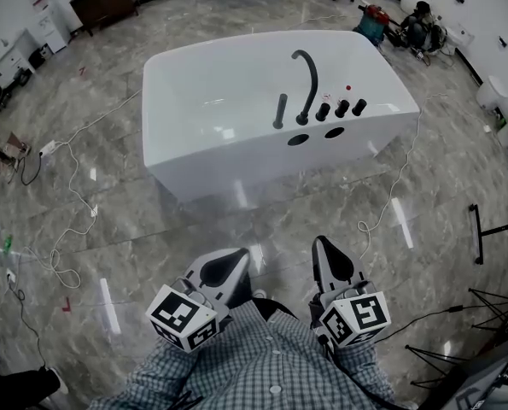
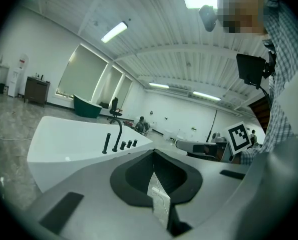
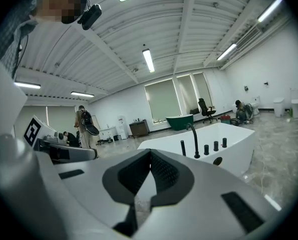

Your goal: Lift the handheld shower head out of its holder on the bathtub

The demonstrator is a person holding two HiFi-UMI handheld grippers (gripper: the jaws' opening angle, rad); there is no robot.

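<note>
Item: handheld shower head, judged rigid, slick, best gripped mid-shaft; left gripper and right gripper are seen pressed together, empty.

The bathtub is gleaming glossy white. The floor is showing grey marbling with paler veins. The handheld shower head, the curved spout and the three knobs are all showing matte black. The left gripper and right gripper are showing pale grey shells, black pads and black-and-white square patterning. The person's shirt is showing a fine blue-grey check.
</note>
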